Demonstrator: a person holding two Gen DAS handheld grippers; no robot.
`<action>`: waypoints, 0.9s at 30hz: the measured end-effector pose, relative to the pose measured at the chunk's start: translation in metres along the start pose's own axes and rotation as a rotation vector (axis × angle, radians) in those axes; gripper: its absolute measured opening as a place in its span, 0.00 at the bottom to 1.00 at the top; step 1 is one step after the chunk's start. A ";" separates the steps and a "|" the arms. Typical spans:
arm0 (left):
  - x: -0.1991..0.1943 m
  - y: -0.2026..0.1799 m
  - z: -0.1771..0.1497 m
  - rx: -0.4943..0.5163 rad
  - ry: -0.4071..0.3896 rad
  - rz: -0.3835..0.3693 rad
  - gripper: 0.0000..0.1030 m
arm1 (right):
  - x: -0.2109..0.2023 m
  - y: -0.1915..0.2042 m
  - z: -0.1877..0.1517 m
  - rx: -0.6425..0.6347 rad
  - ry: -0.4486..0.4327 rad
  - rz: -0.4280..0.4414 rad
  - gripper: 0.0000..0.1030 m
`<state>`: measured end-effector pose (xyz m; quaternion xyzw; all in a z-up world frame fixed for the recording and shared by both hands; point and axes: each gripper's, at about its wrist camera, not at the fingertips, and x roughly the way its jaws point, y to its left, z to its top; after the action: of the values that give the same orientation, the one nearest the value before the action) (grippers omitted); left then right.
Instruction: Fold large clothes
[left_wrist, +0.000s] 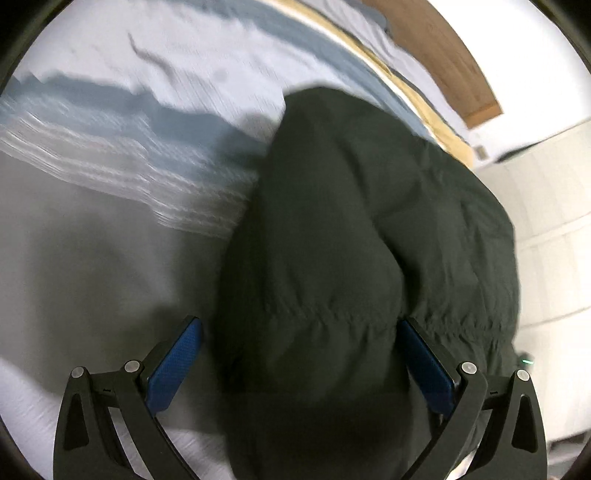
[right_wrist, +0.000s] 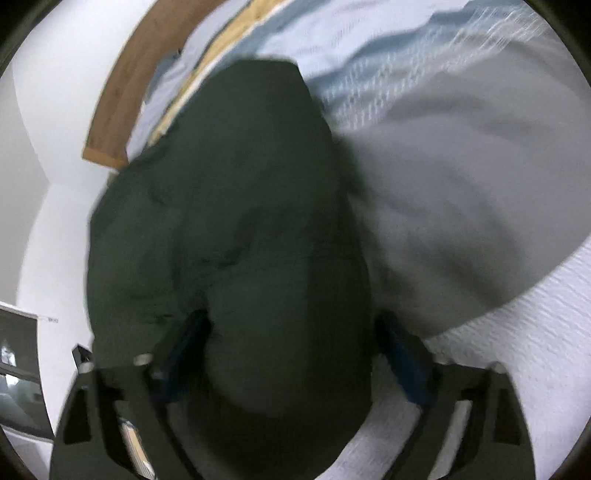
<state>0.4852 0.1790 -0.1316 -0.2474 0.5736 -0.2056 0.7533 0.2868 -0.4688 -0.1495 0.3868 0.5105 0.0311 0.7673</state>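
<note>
A dark green padded garment (left_wrist: 351, 203) lies bunched on the bed and fills the middle of both views. In the left wrist view it runs between the wide-set jaws of my left gripper (left_wrist: 299, 322). The blue pad on the left stands clear of the cloth, while the one on the right lies against it. The right wrist view is blurred. There the same garment (right_wrist: 240, 184) passes between the widely spread jaws of my right gripper (right_wrist: 291, 315), with a gap showing at the pad on the right. Neither gripper pinches the cloth.
The bed has a white and blue striped cover (left_wrist: 184, 55), a grey sheet (left_wrist: 92, 258) and a white textured cover (right_wrist: 517, 350). A wooden headboard (left_wrist: 443, 55) stands at the far end. Pale tiled floor (left_wrist: 546, 221) runs beside the bed. A dark framed pane (right_wrist: 18, 369) shows at the left edge.
</note>
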 end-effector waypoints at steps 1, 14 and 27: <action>0.008 0.004 0.001 -0.009 0.020 -0.031 0.99 | 0.008 -0.003 0.001 0.006 0.023 0.027 0.99; 0.066 -0.003 -0.012 -0.055 0.167 -0.358 0.99 | 0.073 0.026 0.005 -0.053 0.167 0.295 1.00; 0.060 -0.053 -0.031 -0.091 0.060 -0.197 0.44 | 0.077 0.060 -0.008 -0.030 0.053 0.232 0.66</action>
<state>0.4690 0.0967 -0.1523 -0.3301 0.5775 -0.2600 0.6999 0.3380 -0.3883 -0.1715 0.4306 0.4821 0.1375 0.7505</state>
